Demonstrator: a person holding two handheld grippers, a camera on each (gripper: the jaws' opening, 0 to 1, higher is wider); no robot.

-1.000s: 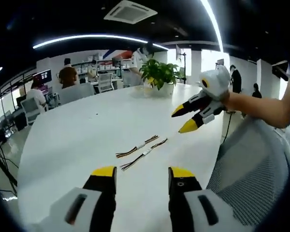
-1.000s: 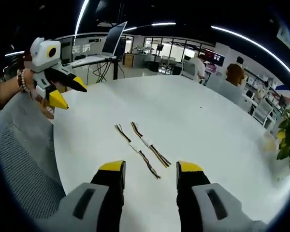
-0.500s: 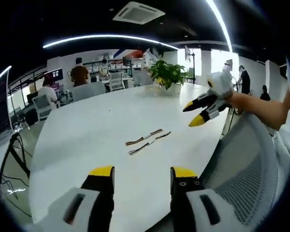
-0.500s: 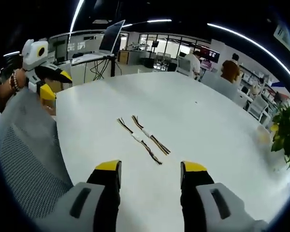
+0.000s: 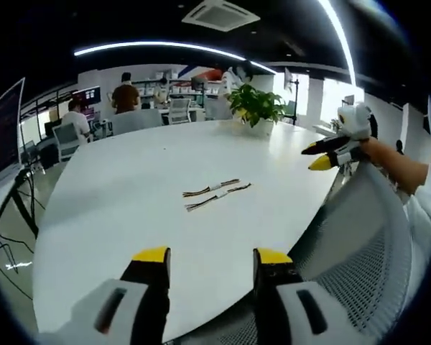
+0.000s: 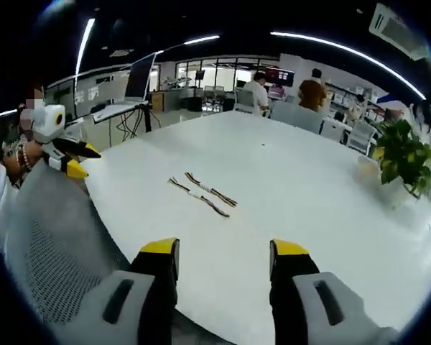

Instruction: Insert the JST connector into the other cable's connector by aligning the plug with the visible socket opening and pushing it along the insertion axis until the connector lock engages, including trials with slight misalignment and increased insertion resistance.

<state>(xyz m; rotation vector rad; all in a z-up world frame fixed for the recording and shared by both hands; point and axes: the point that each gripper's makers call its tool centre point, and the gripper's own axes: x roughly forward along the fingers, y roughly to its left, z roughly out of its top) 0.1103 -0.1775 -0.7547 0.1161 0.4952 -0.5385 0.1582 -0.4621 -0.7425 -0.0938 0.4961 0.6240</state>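
Cables, two in number [image 5: 217,187] [image 5: 217,200], lie side by side mid-desk [image 5: 115,215], each with a white connector. Left hand-held gripper [image 5: 212,256] and right hand-held gripper [image 6: 225,249] hover apart-jawed, holding nothing, well short of them.

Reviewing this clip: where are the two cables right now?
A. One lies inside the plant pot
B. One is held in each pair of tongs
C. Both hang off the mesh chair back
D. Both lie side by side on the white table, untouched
D. The two cables lie next to each other on the white table, while the left tongs and the right tongs are open and hold nothing.
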